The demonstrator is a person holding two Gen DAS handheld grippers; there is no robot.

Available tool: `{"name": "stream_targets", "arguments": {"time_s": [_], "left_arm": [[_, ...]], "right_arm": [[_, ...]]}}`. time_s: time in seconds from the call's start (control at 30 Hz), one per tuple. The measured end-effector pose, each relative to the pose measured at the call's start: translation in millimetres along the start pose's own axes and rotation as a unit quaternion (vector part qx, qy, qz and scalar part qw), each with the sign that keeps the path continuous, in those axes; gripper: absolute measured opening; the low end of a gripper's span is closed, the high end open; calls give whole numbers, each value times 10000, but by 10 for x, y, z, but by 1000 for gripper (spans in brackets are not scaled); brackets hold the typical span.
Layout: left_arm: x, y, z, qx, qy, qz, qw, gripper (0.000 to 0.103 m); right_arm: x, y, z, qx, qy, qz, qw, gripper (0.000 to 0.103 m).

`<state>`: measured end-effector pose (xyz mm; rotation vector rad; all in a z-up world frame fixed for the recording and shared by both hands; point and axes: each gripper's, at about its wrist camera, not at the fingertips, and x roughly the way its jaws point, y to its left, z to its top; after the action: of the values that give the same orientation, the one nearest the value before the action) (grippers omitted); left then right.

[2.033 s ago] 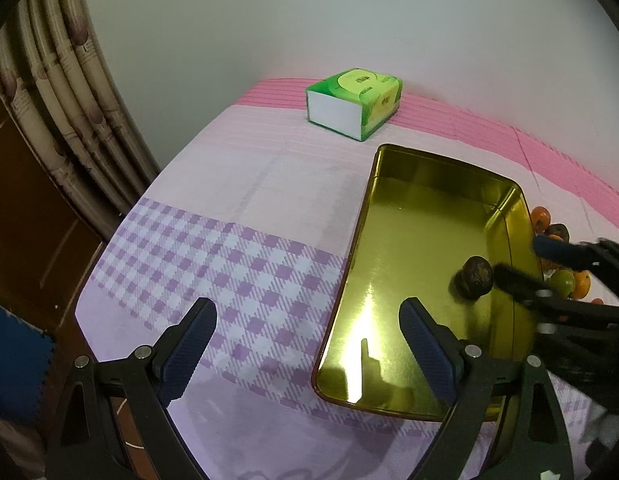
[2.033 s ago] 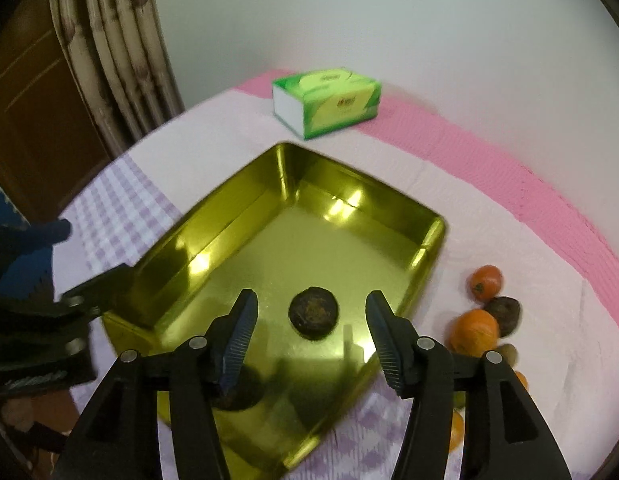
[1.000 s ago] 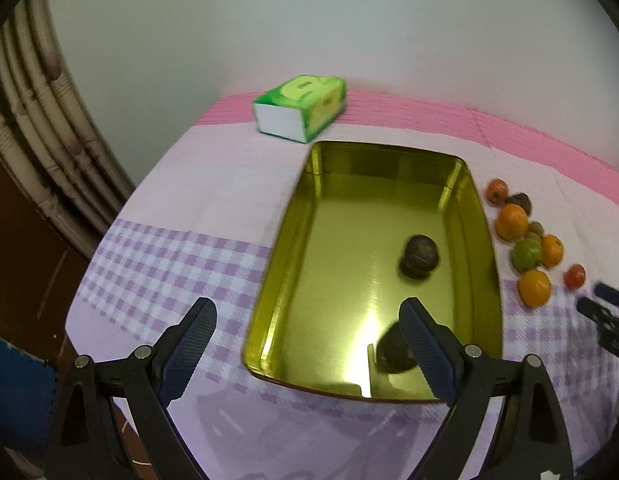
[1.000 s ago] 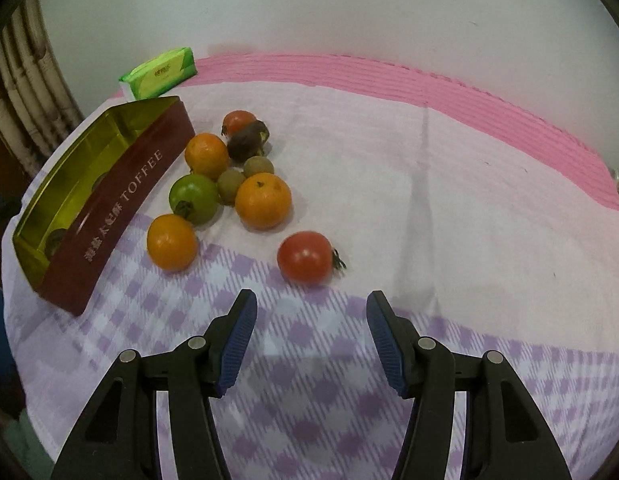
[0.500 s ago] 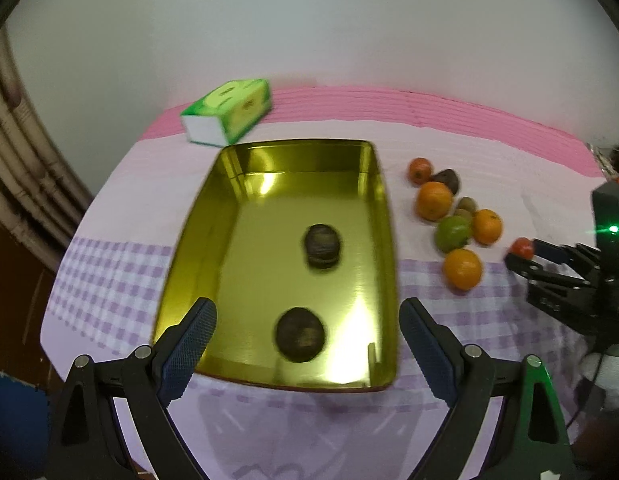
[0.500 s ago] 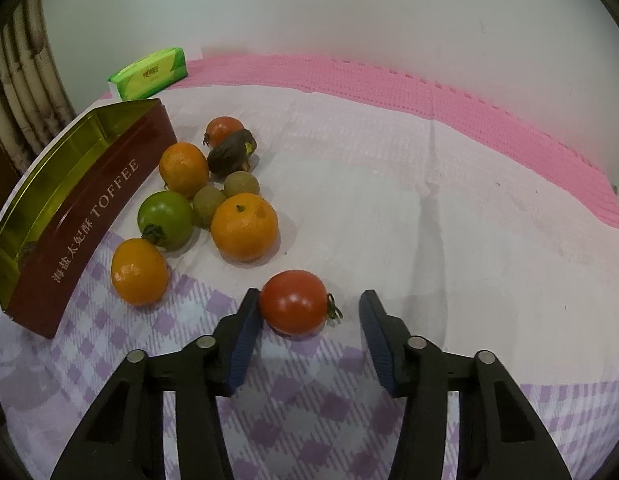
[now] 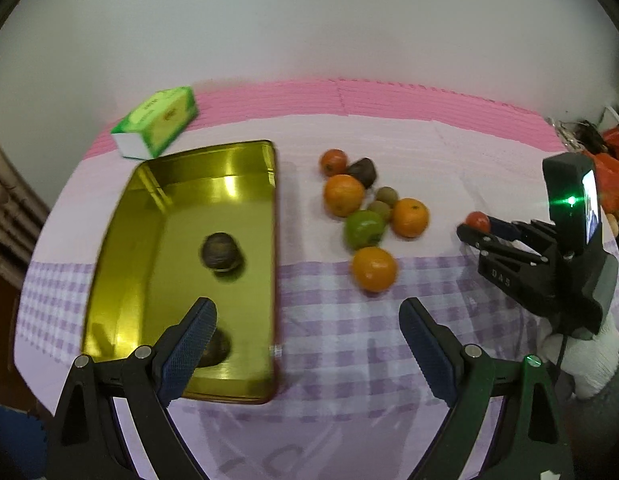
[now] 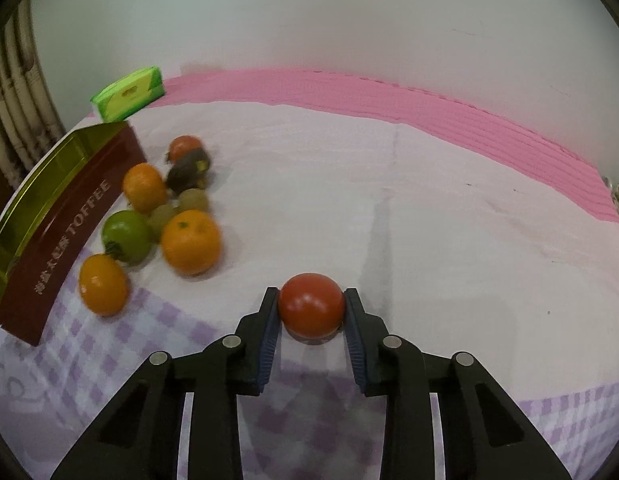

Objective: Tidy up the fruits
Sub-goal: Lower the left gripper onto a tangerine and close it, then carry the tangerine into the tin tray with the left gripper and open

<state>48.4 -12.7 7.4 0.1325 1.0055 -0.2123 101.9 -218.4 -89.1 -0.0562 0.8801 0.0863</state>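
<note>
Now your right gripper (image 8: 311, 312) has just closed on the tomato (image 8: 311, 310); your left gripper (image 7: 307, 338) hangs wide, empty, beside the tin (image 7: 149, 208).

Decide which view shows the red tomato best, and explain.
The right wrist view: the red tomato sits large and central, clamped between the right tool's pads. In the left wrist view it is small, far right, half hidden at that tool's tips.

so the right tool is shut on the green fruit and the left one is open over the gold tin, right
Not the green fruit: the right wrist view shows the right tool shut on the red tomato. The left tool is indeed open over the gold tin.
</note>
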Motion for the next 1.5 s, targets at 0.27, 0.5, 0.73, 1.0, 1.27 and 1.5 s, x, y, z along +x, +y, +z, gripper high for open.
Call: {"name": "stream_targets", "arguments": {"time_s": [0.27,0.5,0.73,1.0,1.27,1.5], "left_arm": [[300,-211,85,-49,313,-170,9994,87],[599,-336,159,-109,617,-311,9975,61],[840,-397,217,-147,843,-384,9956,45],[898,-400,234,-14,832,-345,9959,34],[709,-383,131,40,718,-420,9965,34],[414,-195,169,-35,475,-427,9980,34]], "right_arm": [[47,-104,25,23,-194,-89,9998,32],[44,-110,1,38,-248,-78,9997,32],[37,-119,-8,47,-252,-48,9997,33],[21,-121,-1,46,-256,-50,9996,33],[25,-118,-5,47,-256,-52,9996,33],[25,-118,-7,46,-256,-54,9996,33]]}}
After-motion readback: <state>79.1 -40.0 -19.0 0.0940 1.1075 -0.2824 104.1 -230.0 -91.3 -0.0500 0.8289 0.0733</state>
